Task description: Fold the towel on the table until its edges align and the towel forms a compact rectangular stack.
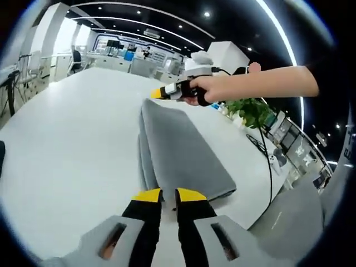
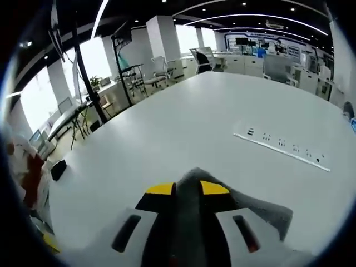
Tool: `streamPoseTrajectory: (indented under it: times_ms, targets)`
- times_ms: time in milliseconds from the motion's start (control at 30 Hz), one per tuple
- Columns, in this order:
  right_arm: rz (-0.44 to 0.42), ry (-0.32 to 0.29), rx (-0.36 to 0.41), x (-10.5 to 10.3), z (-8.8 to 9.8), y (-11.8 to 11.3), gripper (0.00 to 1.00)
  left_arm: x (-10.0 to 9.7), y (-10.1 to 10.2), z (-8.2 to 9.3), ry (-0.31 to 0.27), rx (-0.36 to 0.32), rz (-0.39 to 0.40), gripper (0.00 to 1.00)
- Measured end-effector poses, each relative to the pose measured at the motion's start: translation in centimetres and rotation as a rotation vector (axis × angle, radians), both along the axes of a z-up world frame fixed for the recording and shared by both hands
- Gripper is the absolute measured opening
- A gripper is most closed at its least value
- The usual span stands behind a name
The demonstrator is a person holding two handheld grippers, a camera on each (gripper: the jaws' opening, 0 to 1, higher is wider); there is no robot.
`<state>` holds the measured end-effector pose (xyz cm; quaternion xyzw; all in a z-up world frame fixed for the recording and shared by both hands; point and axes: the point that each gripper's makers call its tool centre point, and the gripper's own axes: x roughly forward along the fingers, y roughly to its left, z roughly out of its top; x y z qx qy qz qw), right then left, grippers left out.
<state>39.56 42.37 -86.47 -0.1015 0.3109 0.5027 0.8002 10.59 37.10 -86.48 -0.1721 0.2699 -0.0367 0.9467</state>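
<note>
1. As the grey towel (image 1: pixel 181 153) lies on the white worktop (image 1: pixel 72 139) as a long folded strip, we judge the task partly done: layered edges show along the strip's left side, so at least one fold is in place.
2. We see the left hand-held gripper (image 1: pixel 168 195) at the near end of the towel. Its yellow-tipped jaws stand close together with a narrow gap. Whether they pinch the near edge, we cannot tell.
3. We see the right hand-held gripper (image 1: pixel 167 93) in the left gripper view, carried by a person's hand (image 1: pixel 208 89) at the far end of the towel. In the right gripper view its jaws (image 2: pixel 187 189) have grey cloth running up between them, so we read it as clenched on the towel (image 2: pixel 245 206).
4. We note a recessed socket strip (image 2: pixel 283 146) in the worktop, well apart from the towel, and a green plant (image 1: pixel 251 110) beyond the worktop's right edge.
5. We judge what is left: the strip is too long for a compact stack. A fold bringing one short end over the other, then edge alignment, appears outstanding.
</note>
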Motion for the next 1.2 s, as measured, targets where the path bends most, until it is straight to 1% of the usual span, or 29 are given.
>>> streamPoseTrajectory:
  times_ms: [100,233,333,433,467,600,667,733,833,1033,1100,1200]
  targets:
    - [0.013,-0.018,0.004,0.3,0.4,-0.5,0.21,0.4,0.7,0.2,0.0,0.029,-0.003,0.15]
    - [0.01,-0.021,0.014,0.5,1.1,-1.5,0.23,1.4,1.6,0.6,0.0,0.056,-0.007,0.18]
    - [0.002,-0.024,0.02,0.7,1.3,-2.2,0.24,2.7,2.2,1.2,-0.014,0.079,-0.017,0.2]
    - [-0.008,-0.019,0.016,0.7,1.4,-3.3,0.27,3.8,2.4,1.3,-0.011,0.093,-0.035,0.24]
    - [-0.019,-0.021,0.01,0.7,1.4,-4.0,0.28,4.1,2.4,1.3,-0.009,0.096,-0.04,0.26]
    - [-0.047,-0.023,0.015,0.8,1.4,-6.1,0.31,5.9,2.6,1.5,-0.004,0.12,-0.07,0.27]
    - [-0.072,-0.011,0.01,0.8,1.1,-7.4,0.32,6.7,2.6,1.4,-0.001,0.134,-0.086,0.28]
    - [-0.1,0.006,0.02,0.7,1.1,-8.6,0.32,7.4,2.7,1.2,0.009,0.144,-0.095,0.31]
    - [-0.111,0.005,0.016,0.4,1.0,-10.2,0.32,8.8,2.6,1.0,0.027,0.155,-0.114,0.37]
    - [-0.153,0.022,0.007,0.0,0.2,-13.2,0.33,11.2,2.6,0.3,0.05,0.177,-0.141,0.39]
    - [-0.164,0.031,0.002,-0.2,-0.2,-14.0,0.35,12.0,2.7,-0.4,0.057,0.189,-0.144,0.39]
    - [-0.174,0.043,0.0,-0.7,-0.7,-14.9,0.37,12.9,2.8,-0.8,0.071,0.19,-0.148,0.41]
